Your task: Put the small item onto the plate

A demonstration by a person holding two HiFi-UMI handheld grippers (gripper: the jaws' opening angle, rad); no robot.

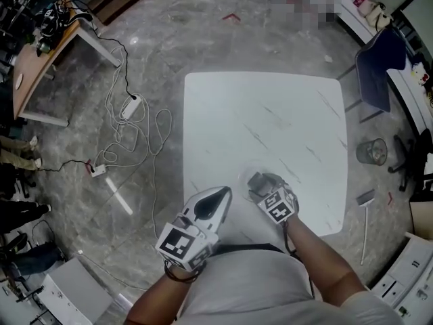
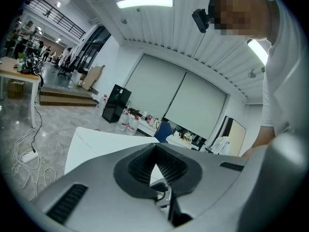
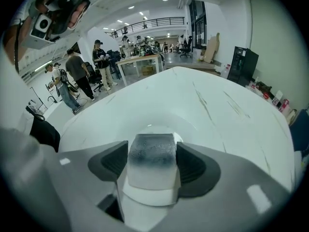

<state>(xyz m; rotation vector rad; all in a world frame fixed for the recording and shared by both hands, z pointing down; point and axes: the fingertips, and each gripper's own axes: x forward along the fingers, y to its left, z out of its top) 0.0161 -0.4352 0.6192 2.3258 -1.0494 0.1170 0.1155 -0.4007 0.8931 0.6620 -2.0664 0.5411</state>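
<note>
A white square worktop (image 1: 270, 114) with thin dark veins is set on a grey marbled floor (image 1: 169, 32). To its left, white cables (image 1: 139, 137) are looped on the floor, and a power strip (image 1: 130, 107) is seen among them. A wooden desk (image 1: 30, 70) cluttered with gear is seen at the far left. To the right of the worktop a blue chair (image 1: 374, 70) is placed, with a mesh bin (image 1: 371, 152) near it. In the left gripper view a strip light (image 2: 145, 3), a black cabinet (image 2: 116, 104) and bottles (image 2: 128, 122) just beside it are shown. In the right gripper view several people (image 3: 77, 71) are seen standing beyond the worktop.
</note>
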